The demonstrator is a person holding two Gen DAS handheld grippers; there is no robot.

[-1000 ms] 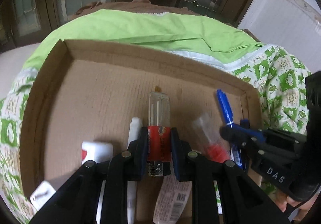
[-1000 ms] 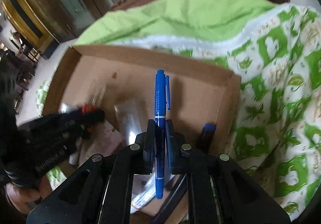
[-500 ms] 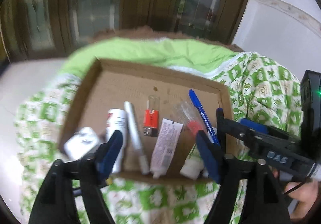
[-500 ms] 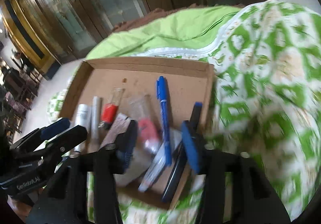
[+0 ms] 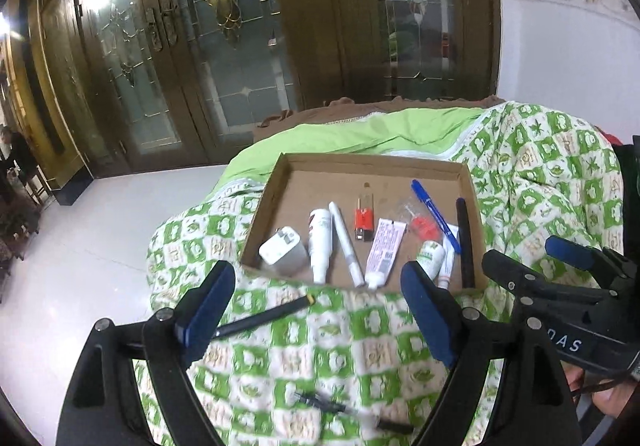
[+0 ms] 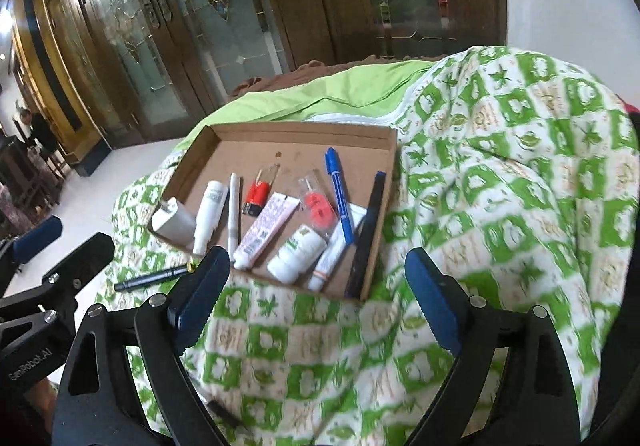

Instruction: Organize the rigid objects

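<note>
A shallow cardboard tray (image 5: pixel 360 160) (image 6: pixel 296 130) lies on a green patterned quilt. In it lie a white charger (image 5: pixel 284 252), white bottle (image 5: pixel 320 238), white pen (image 5: pixel 344 238), red lighter (image 5: pixel 363 220) (image 6: pixel 258 192), a tube (image 5: pixel 384 250), blue pen (image 5: pixel 434 212) (image 6: pixel 339 194) and black pen (image 5: pixel 464 242). My left gripper (image 5: pixel 316 318) is open and empty, above the quilt in front of the tray. My right gripper (image 6: pixel 316 298) is open and empty, also in front of the tray.
A black pen (image 5: pixel 264 316) (image 6: pixel 154 277) lies on the quilt in front of the tray's left corner. Another dark pen (image 5: pixel 348 412) lies nearer me. Wooden glass doors stand behind, white floor to the left.
My left gripper let go of the red lighter and my right let go of the blue pen; both opened and pulled back and up from the tray.
</note>
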